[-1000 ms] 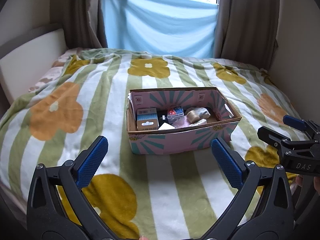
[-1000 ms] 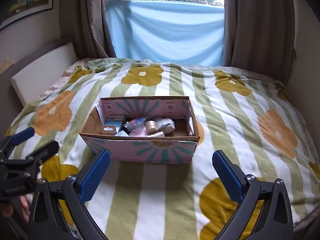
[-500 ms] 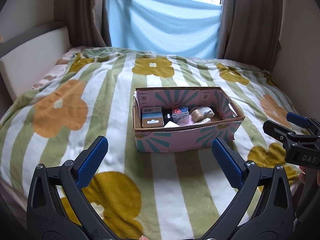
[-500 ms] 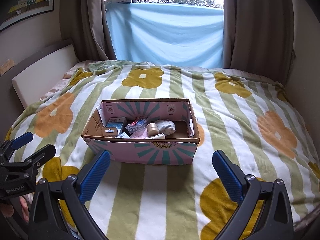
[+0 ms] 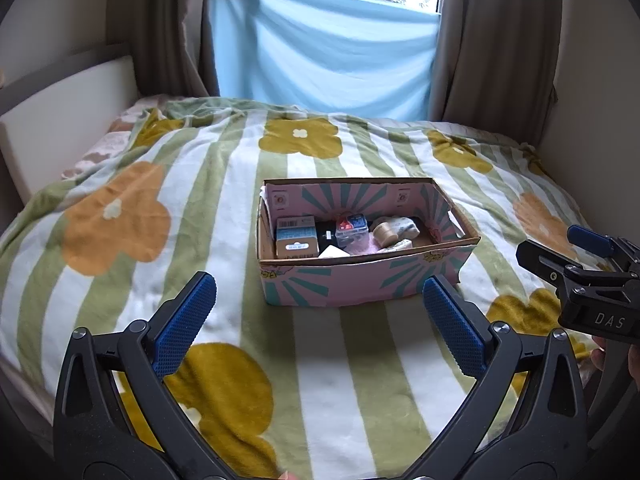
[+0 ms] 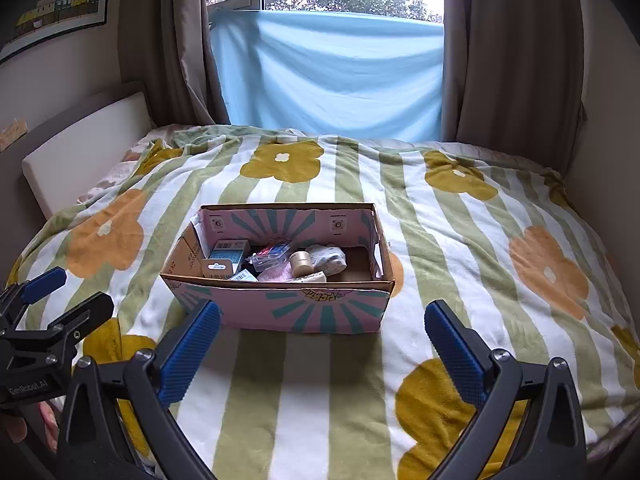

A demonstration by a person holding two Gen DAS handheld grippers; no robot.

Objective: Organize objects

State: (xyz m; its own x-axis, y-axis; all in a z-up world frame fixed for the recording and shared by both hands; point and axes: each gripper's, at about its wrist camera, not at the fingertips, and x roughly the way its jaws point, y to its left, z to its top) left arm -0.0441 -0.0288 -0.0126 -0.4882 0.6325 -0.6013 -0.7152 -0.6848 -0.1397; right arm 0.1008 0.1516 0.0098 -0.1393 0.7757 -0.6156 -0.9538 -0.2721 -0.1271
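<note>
A pink and teal cardboard box (image 5: 360, 280) (image 6: 328, 308) sits open on the bed. Inside lie a blue carton (image 5: 297, 236) (image 6: 226, 254), a clear packet with red and blue parts (image 5: 352, 226) (image 6: 272, 254), a tan spool (image 5: 385, 234) (image 6: 301, 262), a rolled white cloth (image 5: 404, 226) (image 6: 330, 256) and something pink (image 6: 276, 274). My left gripper (image 5: 318, 328) (image 6: 64, 292) is open, short of the box's near wall. My right gripper (image 6: 322, 338) (image 5: 560, 248) is open too, holding nothing, just before the box front.
The box rests on a striped blanket with yellow and orange flowers (image 5: 120, 216) (image 6: 548, 268). A white headboard (image 5: 60, 120) runs along the left. Brown curtains (image 6: 516, 60) and a blue sheet (image 5: 328, 48) hang at the far end. A hand (image 6: 16, 428) shows at the lower left.
Both views have shifted slightly, so the box sits a little further right in the left wrist view and lower in the right wrist view. Both grippers stay open and empty.
</note>
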